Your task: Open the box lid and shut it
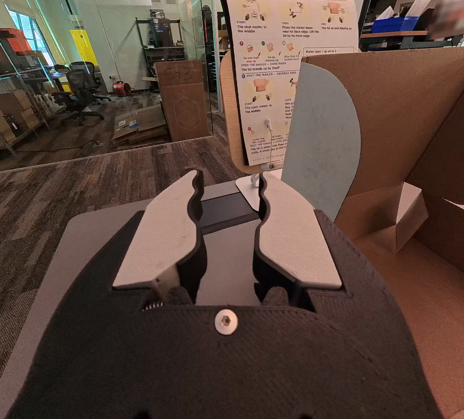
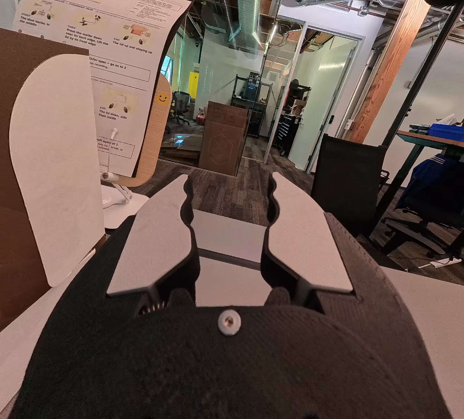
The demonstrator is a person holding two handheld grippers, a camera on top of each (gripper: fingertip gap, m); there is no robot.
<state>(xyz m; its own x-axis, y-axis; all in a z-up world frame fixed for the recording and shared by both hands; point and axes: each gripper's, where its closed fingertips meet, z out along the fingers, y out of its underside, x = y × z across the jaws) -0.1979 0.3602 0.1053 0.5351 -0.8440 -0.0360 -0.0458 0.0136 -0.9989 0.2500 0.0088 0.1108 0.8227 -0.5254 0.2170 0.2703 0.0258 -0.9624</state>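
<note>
A brown cardboard mailer box lies open on the table, right of my left gripper. Its lid stands upright, with a rounded pale side flap facing me. My left gripper is open and empty, just left of the box, fingers apart over the table. In the right wrist view the lid and its other white side flap stand at the left. My right gripper is open and empty, to the right of the box.
A printed instruction sheet on a wooden stand stands behind the box; it also shows in the right wrist view. The grey table ends just ahead. A black chair stands beyond the right edge. Glass walls lie further back.
</note>
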